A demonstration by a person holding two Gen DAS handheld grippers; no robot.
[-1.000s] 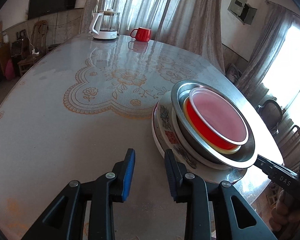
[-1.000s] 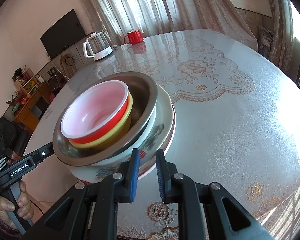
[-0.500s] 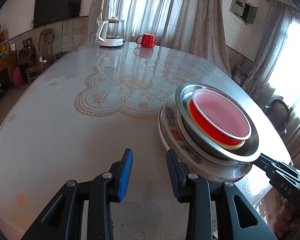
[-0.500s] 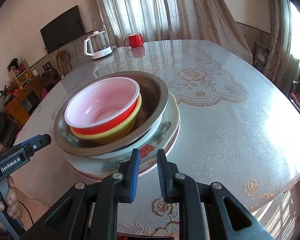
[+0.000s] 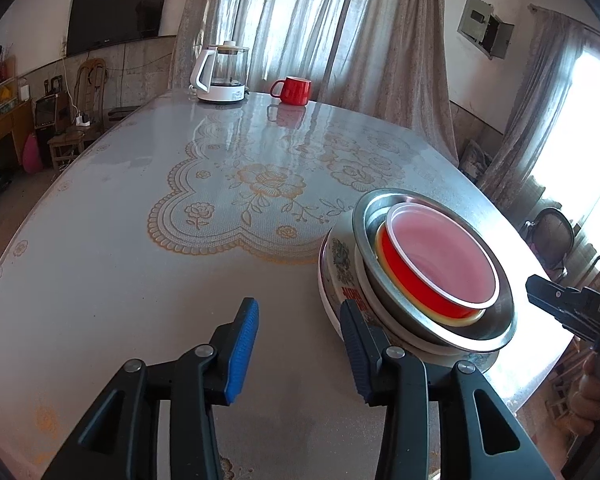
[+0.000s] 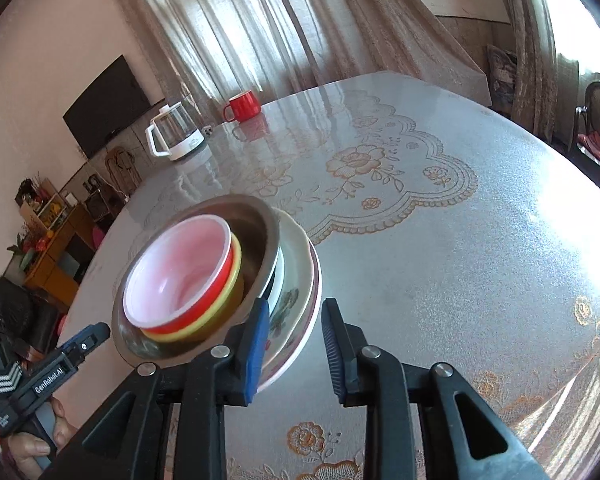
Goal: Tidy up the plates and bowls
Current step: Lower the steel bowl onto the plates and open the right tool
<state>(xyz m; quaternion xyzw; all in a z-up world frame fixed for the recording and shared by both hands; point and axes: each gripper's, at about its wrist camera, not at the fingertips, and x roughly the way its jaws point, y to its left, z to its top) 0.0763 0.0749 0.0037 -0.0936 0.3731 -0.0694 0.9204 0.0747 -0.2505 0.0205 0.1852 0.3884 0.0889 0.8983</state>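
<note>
A stack of dishes stands near the table's edge: a red bowl (image 5: 440, 268) with a white inside sits in a yellow bowl (image 6: 236, 264), inside a steel bowl (image 5: 480, 332), on floral plates (image 5: 336, 264). My left gripper (image 5: 298, 336) is open and empty, just left of the stack. My right gripper (image 6: 294, 338) is open and empty, with its left finger at the rim of the floral plates (image 6: 296, 292). The red bowl (image 6: 180, 272) and steel bowl (image 6: 260, 220) show in the right wrist view too.
A glass kettle (image 5: 220, 76) and a red mug (image 5: 294, 90) stand at the table's far side. The round table (image 5: 120, 240) has a lace-patterned cover. A chair (image 5: 548, 236) stands beyond the table's right edge.
My right gripper has opened and let go of the plate rim, and pulled back a little. My left gripper has opened wider and drawn back from the stack.
</note>
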